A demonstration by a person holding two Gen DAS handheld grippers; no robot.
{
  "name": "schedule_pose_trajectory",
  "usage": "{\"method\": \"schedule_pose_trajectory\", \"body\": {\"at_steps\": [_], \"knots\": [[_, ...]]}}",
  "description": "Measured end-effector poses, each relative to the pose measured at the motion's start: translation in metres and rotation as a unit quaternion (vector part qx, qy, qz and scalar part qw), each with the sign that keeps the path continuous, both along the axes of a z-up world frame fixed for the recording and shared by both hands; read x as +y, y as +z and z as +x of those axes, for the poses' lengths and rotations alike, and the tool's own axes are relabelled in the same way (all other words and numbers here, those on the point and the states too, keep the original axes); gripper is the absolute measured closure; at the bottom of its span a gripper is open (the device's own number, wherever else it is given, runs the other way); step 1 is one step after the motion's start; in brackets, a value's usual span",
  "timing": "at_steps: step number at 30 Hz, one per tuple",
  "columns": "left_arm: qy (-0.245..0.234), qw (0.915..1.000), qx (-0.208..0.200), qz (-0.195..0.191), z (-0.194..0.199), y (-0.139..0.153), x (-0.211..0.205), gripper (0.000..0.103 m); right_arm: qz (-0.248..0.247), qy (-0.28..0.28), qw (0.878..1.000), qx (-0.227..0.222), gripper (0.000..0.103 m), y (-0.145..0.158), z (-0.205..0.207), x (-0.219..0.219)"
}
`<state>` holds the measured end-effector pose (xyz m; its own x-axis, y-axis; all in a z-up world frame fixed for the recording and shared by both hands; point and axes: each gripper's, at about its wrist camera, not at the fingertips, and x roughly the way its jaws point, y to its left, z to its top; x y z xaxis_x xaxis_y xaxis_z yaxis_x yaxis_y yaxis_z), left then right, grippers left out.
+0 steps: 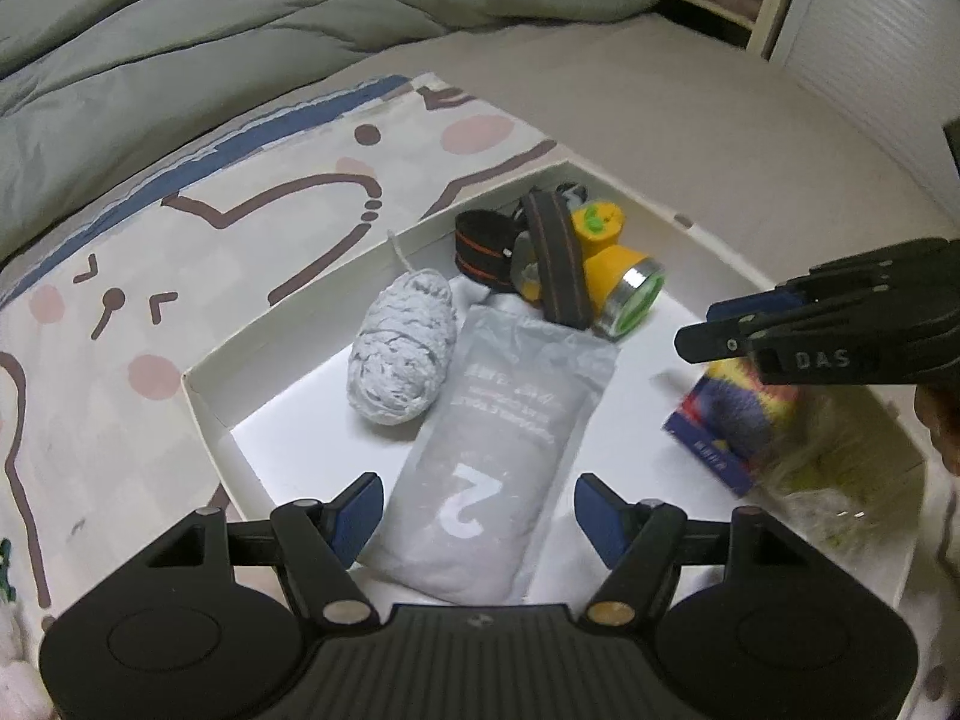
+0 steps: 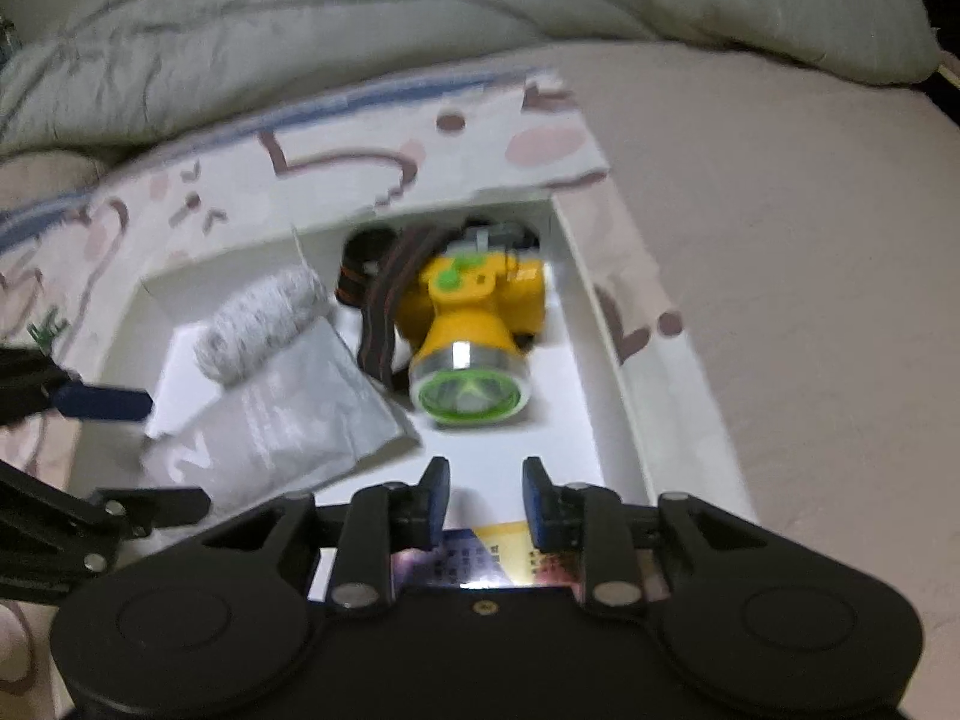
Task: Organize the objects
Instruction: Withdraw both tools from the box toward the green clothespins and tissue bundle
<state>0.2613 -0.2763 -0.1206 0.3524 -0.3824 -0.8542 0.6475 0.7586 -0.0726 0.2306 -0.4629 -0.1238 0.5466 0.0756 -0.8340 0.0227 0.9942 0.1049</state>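
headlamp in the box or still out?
In. The yellow plastic headlamp lies on the floor of the white cardboard box, at its far end, beside the grey yarn ball. Neither tool touches it.

Home bedroom, rumpled green duvet [image 1: 240,30], beige mattress [image 1: 690,120], cartoon-print sheet [image 1: 150,276]

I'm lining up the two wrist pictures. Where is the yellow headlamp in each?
Left wrist: yellow headlamp upper centre, in the white box's far corner.
Right wrist: headlamp at centre, lens facing the camera.
Shared landmark: grey pouch marked 2.
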Motion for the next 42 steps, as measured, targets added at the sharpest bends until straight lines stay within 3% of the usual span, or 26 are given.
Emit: {"method": "schedule_pose_trajectory", "body": {"at_steps": [6, 16, 27, 32, 36, 42], "knots": [[0.019, 0.9994, -0.005, -0.028, -0.013, 0.021, 0.004, 0.032, 0.012, -0.001, 0.999, -0.038, 0.067, 0.033, -0.022, -0.003], [0.06, 0.9963, -0.03, -0.053, -0.041, 0.053, 0.018, 0.027, -0.003, -0.029, 0.996, -0.082, 0.039, 0.072, -0.063, -0.013], [0.089, 0.992, -0.064, -0.062, -0.074, 0.079, 0.042, 0.0, -0.011, -0.049, 0.993, -0.105, 0.027, 0.09, -0.099, -0.011], [0.099, 0.9905, -0.065, -0.07, -0.088, 0.081, 0.055, 0.0, -0.024, -0.04, 0.992, -0.115, 0.018, 0.096, -0.119, 0.002], [0.101, 0.9893, -0.072, -0.076, -0.098, 0.082, 0.062, 0.0, -0.018, -0.051, 0.99, -0.129, 0.003, 0.101, -0.134, 0.007], [0.107, 0.9871, -0.078, -0.091, -0.103, 0.082, 0.071, 0.0, -0.021, -0.057, 0.989, -0.134, 0.0, 0.097, -0.147, 0.016]]}}
